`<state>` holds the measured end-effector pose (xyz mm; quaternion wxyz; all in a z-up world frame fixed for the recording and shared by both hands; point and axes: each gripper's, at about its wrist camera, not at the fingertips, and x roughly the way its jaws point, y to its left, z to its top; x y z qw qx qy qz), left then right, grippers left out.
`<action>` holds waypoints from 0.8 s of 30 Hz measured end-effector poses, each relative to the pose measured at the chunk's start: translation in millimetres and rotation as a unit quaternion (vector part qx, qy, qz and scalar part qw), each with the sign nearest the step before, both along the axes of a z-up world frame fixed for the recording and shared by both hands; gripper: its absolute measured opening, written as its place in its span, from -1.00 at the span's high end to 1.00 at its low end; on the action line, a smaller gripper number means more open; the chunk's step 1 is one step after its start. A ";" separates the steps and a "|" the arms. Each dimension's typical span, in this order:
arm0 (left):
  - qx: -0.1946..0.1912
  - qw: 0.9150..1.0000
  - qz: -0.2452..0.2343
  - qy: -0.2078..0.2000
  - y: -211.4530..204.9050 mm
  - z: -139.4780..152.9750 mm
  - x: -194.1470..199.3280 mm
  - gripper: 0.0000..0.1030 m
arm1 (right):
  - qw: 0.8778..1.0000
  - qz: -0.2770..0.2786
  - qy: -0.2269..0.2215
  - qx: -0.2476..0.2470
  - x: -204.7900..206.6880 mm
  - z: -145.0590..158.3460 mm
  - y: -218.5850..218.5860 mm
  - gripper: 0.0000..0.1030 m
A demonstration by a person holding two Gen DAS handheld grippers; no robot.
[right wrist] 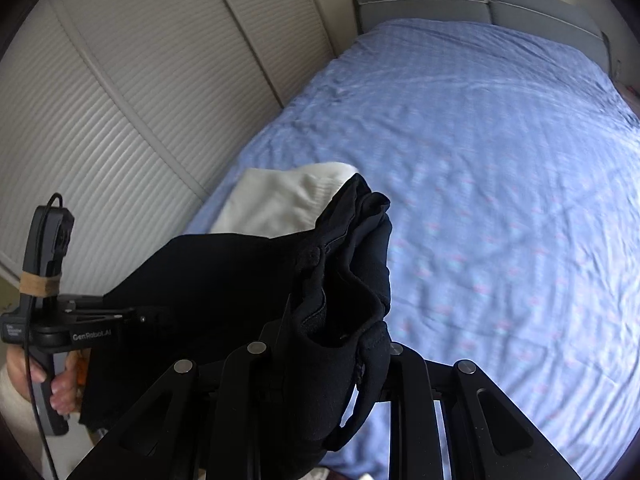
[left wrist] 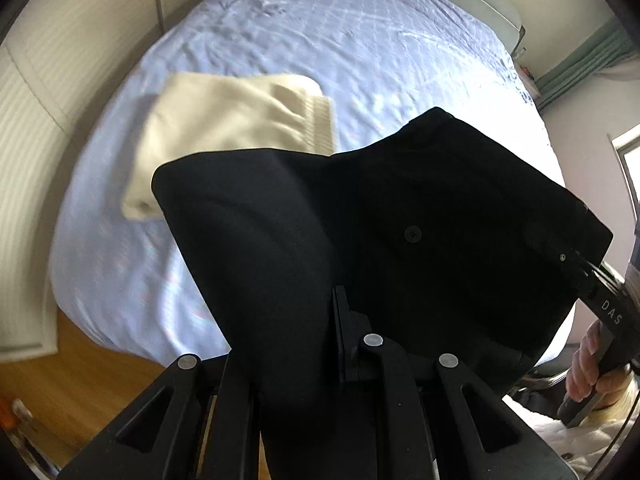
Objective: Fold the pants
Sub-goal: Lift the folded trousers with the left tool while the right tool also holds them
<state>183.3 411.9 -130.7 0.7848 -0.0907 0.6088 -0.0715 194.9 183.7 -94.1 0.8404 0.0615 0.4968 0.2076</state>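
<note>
Black pants (left wrist: pixel 360 240) held aloft over bed (left wrist: pixel 360 40), stretched between both grippers. Left gripper (left wrist: pixel 336 320) pinched on fabric at pants' 6 o'clock edge. Right gripper (right wrist: pixel 320 344) clamped on bunched waistband. Folded cream garment (left wrist: pixel 224 136) seen on bed at 11 o'clock of pants.

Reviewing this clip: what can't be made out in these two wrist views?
- Left gripper fingertips, left wrist view: buried in the black pants.
- Right gripper fingertips, right wrist view: wrapped in the bunched cloth.
- Pant legs: cut off by the lower edge in both views.
- Cream folded garment: motion-blurred, partly behind the pants; its type is unclear.
- Bed near edge: hidden by pants and gripper bodies.
</note>
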 end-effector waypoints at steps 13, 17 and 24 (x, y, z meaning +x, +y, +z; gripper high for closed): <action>0.048 0.994 -0.080 -0.065 113.4 -4.8 135.7 0.72 | 0.999 -0.013 -0.027 -0.012 110.3 -4.1 120.7 0.54; 0.063 0.990 -0.103 -0.072 124.7 -26.4 188.5 0.72 | 0.999 -0.024 -0.025 -0.032 151.2 -23.1 143.0 0.54; 0.100 0.989 -0.106 -0.012 138.3 -103.9 247.6 0.65 | 0.995 -0.067 0.048 -0.049 190.2 -86.6 152.0 0.54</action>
